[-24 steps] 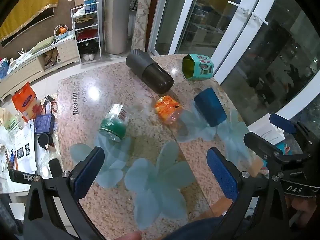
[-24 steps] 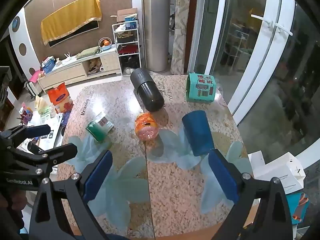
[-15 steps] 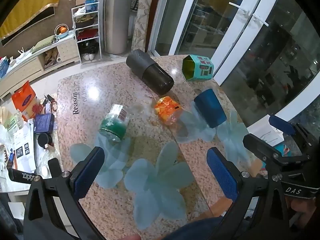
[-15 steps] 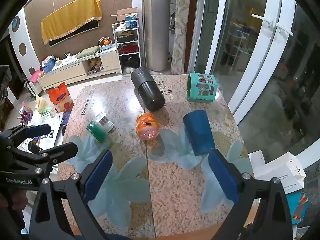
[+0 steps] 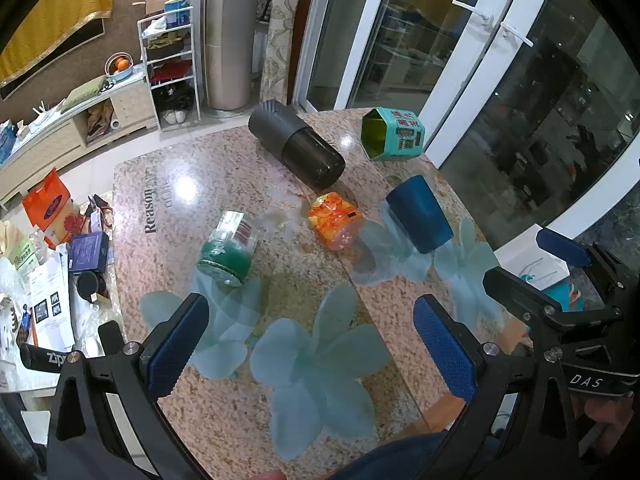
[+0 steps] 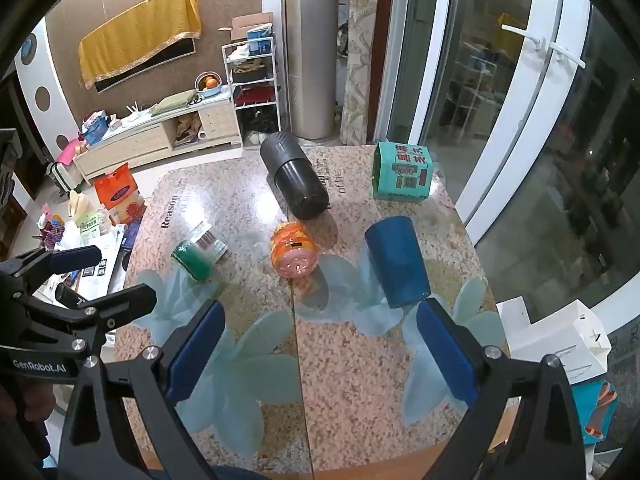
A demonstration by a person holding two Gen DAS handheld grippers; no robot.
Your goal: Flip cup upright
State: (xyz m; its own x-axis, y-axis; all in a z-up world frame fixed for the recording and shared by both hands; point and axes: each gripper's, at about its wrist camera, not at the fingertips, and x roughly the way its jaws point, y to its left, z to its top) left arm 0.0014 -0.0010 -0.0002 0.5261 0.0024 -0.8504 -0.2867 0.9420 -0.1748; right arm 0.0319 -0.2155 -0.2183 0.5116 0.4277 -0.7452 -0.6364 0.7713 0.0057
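cup (image 6: pixel 397 261): lying, axis up-frame, just above right tongs (image 6: pixel 320 354)
nearer: right
both tongs: wide open, empty; left tongs (image 5: pixel 308 350)

The right tongs (image 6: pixel 318 348) sit a touch closer to the tabletop (image 6: pixel 352 364) and farther forward than 0.8 s ago, so the blue cup (image 6: pixel 396 260) lies nearer the right pad (image 6: pixel 446 354). The left tongs (image 5: pixel 310 350) have barely shifted.
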